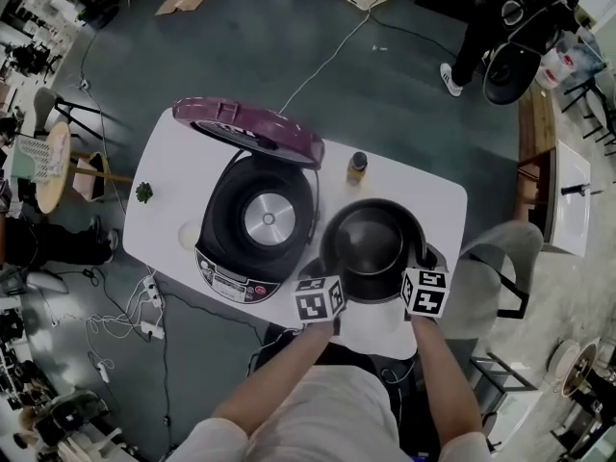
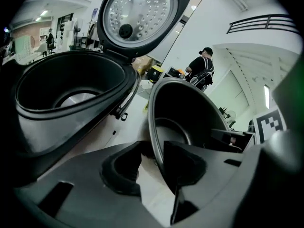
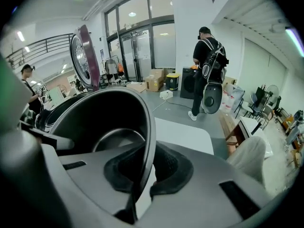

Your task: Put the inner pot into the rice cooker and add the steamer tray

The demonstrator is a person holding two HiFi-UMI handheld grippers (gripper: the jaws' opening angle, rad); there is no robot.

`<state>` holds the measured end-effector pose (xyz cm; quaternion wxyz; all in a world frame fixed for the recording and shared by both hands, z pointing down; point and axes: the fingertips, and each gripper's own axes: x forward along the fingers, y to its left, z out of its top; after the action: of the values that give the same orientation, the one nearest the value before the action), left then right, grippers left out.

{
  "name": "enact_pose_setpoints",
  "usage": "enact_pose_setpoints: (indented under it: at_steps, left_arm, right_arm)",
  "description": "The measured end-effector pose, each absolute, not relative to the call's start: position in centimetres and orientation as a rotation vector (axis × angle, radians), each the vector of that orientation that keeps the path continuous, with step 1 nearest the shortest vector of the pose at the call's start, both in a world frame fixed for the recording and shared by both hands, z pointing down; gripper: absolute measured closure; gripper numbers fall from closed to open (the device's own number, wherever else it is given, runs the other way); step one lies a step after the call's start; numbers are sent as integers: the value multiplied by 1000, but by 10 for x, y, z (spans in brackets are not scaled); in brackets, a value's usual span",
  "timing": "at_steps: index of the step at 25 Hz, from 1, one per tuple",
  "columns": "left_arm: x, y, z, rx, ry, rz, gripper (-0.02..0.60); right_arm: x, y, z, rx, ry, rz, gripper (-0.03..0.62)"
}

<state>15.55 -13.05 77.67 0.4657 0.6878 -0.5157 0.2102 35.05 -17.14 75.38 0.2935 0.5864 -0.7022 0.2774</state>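
The black inner pot (image 1: 373,243) hangs just right of the open rice cooker (image 1: 217,268), whose purple lid (image 1: 250,128) stands up at the back. My left gripper (image 1: 332,279) is shut on the pot's near-left rim and my right gripper (image 1: 416,268) on its near-right rim. In the left gripper view the pot (image 2: 185,113) tilts, its rim running between the pads of that gripper (image 2: 154,163), with the empty cooker well (image 2: 57,89) to the left. In the right gripper view the rim is pinched in that gripper (image 3: 142,167), and the pot (image 3: 104,122) is empty. No steamer tray shows.
A small capped bottle (image 1: 357,166) stands on the white table (image 1: 423,195) behind the pot. A small green thing (image 1: 143,192) lies at the table's left end. A grey chair (image 1: 500,258) is at the right, and a person (image 1: 500,17) stands far back.
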Motion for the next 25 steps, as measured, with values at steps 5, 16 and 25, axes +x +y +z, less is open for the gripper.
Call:
enact_pose_setpoints:
  at_steps: [5,16,25]
  left_arm:
    - [158,-133,745,1749,-1267,494,426]
    - [140,-128,683,1861,-1300,465,443]
    - [114,-134,637,1949,-1373,421,456]
  right_arm:
    - [355,-161,723,1626,-1865,729,560]
    - [342,-137,663,1750,-1918,702,548]
    - [315,-133,623,1767,-1973,602,532]
